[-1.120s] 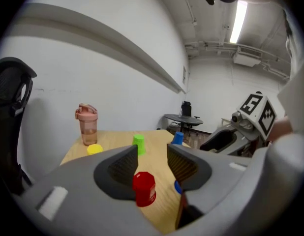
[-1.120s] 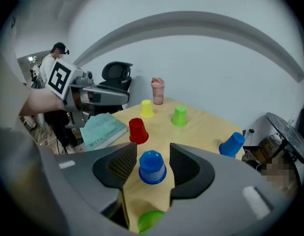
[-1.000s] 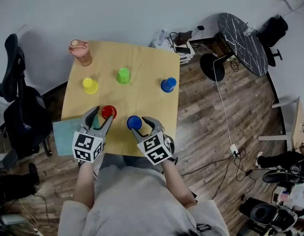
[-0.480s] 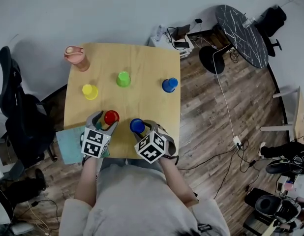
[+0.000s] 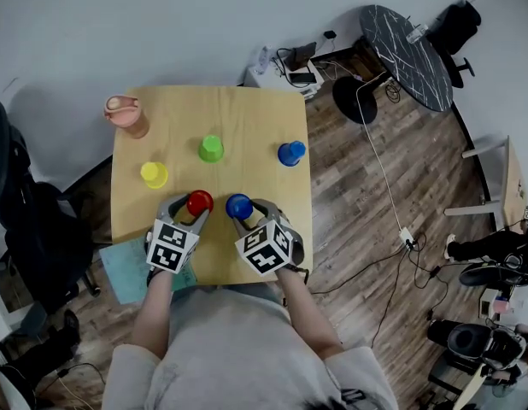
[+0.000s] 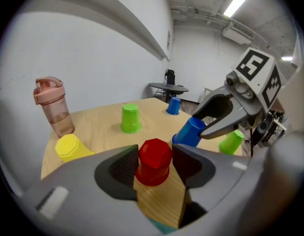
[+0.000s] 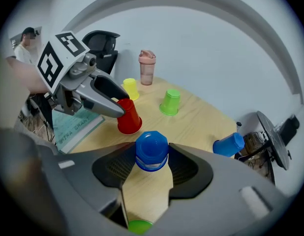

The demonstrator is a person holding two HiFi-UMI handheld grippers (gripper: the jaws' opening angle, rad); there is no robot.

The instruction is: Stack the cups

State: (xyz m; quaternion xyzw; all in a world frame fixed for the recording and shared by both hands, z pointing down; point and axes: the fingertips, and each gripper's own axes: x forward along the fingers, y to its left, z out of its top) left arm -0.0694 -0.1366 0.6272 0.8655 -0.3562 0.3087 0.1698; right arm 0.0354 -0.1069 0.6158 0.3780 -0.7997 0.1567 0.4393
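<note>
Wooden counter (image 5: 247, 109), cups all upside down. Pink bottle (image 5: 125, 114) stands upright at the far left corner. Teal booklet (image 5: 127, 267) lies at the near left corner, hanging past the counter edge. Yellow cup (image 5: 154, 174) is by the left edge, about midway back.

Your left tongs (image 6: 155, 157) have just been closing, and both jaws now sit against the sides of the red cup (image 5: 199, 202). They hold it at a fairly wide gap, near the middle of the near edge.

Green cup (image 5: 211, 149) stands at the counter's centre, apart from everything.

Your right tongs (image 7: 151, 154) grip the near blue cup (image 5: 239, 205) the same way, both jaws touching its sides, just beside the red cup. Whether either cup is off the counter, can't tell.

A second green cup (image 6: 231, 141) shows low by your right tongs, toward the near edge. Its exact spot is unclear.

Far blue cup (image 5: 290, 153) is at the right edge, well apart from both tongs.
</note>
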